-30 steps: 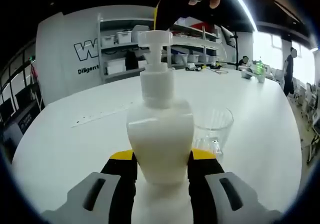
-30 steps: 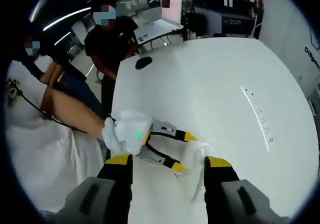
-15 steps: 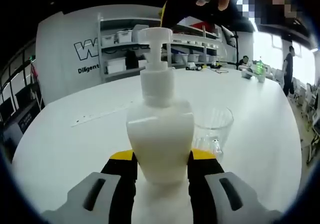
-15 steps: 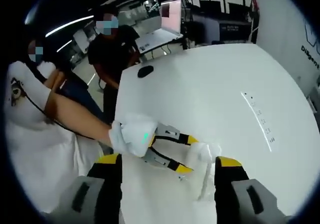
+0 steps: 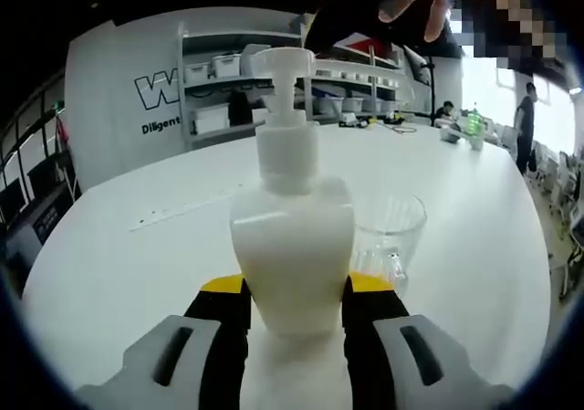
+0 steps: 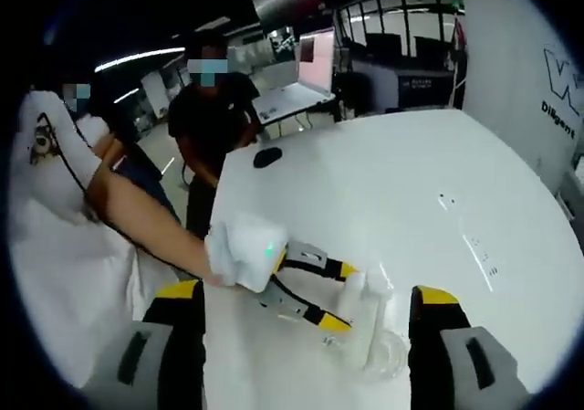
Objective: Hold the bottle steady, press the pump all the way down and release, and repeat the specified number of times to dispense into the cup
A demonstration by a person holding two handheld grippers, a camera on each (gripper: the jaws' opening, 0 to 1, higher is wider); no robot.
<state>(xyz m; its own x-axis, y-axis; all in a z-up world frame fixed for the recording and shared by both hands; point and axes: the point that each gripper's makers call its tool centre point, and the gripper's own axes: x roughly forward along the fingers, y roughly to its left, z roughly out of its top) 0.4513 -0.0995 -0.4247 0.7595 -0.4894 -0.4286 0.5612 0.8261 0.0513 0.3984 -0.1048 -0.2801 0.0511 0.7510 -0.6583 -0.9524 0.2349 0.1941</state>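
Looks like an open-plan office or lab space to me: big white table (image 5: 137, 246), shelving (image 5: 224, 86) stacked with storage bins (image 5: 212, 120) by a lettered wall (image 5: 155, 95), desks with monitors (image 6: 315, 49), people standing about.

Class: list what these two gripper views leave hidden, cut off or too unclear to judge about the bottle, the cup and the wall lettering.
- Bottle base: left gripper view, hidden between the left gripper jaws.
- Cup near side: left gripper view, covered by the bottle; any liquid inside cannot be judged.
- Wall lettering: left gripper view, cut off by the shelving.
- Bottle and cup in the right gripper view: blurred, washed out against the white table.
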